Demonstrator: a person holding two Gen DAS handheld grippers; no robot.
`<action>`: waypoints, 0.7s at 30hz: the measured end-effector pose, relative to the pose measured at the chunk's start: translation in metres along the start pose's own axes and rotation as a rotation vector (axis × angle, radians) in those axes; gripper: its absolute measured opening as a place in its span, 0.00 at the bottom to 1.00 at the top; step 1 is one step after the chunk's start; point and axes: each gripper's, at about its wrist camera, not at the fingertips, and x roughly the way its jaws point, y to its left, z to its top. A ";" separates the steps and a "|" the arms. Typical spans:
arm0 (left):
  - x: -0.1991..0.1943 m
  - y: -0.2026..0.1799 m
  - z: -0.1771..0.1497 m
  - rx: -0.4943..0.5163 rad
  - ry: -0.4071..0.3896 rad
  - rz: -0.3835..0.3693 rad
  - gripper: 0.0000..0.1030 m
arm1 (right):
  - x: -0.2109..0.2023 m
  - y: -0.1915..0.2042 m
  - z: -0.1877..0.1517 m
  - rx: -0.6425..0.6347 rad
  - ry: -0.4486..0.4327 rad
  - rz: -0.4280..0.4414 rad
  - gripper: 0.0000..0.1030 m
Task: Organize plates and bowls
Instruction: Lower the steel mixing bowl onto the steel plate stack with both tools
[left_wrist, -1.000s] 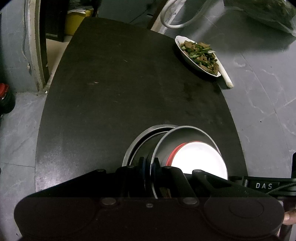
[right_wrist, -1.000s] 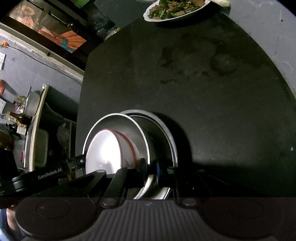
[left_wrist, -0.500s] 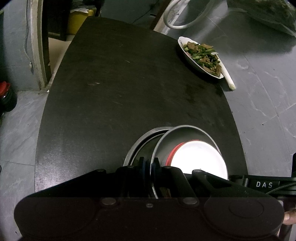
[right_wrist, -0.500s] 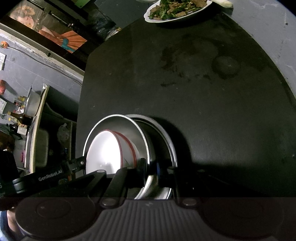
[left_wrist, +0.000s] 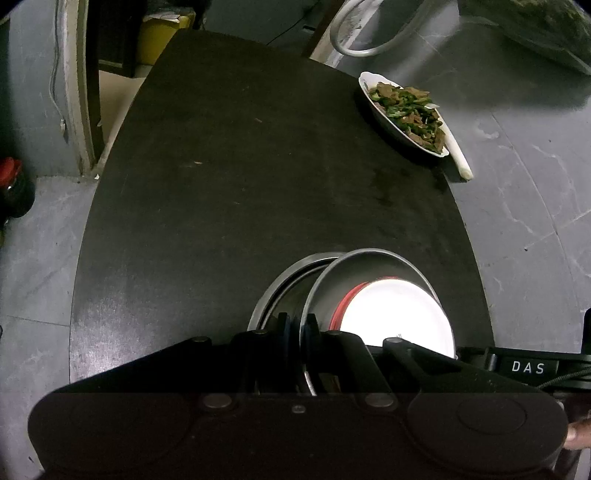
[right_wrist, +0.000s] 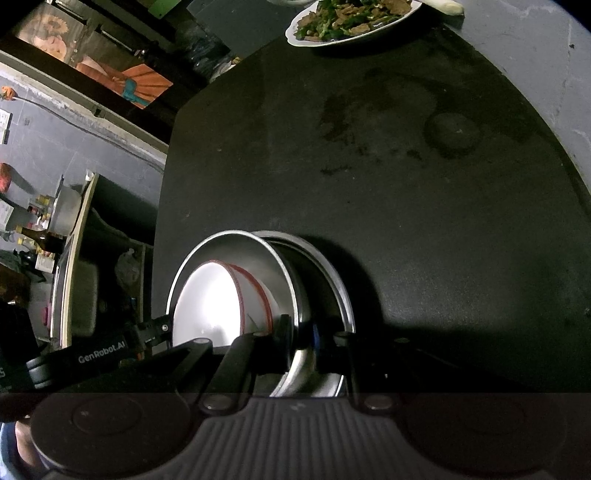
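Two hand-held grippers grip the same stack of dishes from opposite sides, at the near edge of a dark worktop (left_wrist: 229, 192). The left hand-held gripper (left_wrist: 298, 326) has its jaws closed tight on the rim of a tilted steel bowl (left_wrist: 373, 269), one finger on each side of the thin metal wall. The right hand-held gripper (right_wrist: 301, 332) is likewise nearly closed, pinching the opposite rim of the steel bowl (right_wrist: 236, 247).

Inside the bowl sits a white bowl with a red rim (left_wrist: 397, 314), bright under the light. The steel bowl leans within a wider steel pan (left_wrist: 284, 280), whose rim shows to one side of it; in the right wrist view the pan (right_wrist: 332, 280) juts out to the right of the bowl.

The stack lies close to the worktop's near edge. Ahead of it the dark surface is bare for a long stretch, marked only by faint smears and a round stain (right_wrist: 452, 133). At the far right corner, right at the worktop's edge, stands a white plate of green vegetables and meat (left_wrist: 404, 110), well apart from the stack. A pale white stalk (left_wrist: 460, 158) lies just beside the plate, off the dark surface on the grey ledge (left_wrist: 524, 184) alongside.
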 end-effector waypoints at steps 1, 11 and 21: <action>0.000 0.000 0.000 0.001 0.000 0.001 0.06 | 0.000 0.000 0.000 0.000 -0.002 0.000 0.14; 0.001 -0.003 0.000 0.011 -0.003 0.014 0.06 | 0.000 0.005 -0.005 -0.028 -0.037 -0.021 0.14; 0.001 -0.006 -0.002 0.030 -0.009 0.027 0.07 | -0.003 0.013 -0.007 -0.074 -0.063 -0.053 0.15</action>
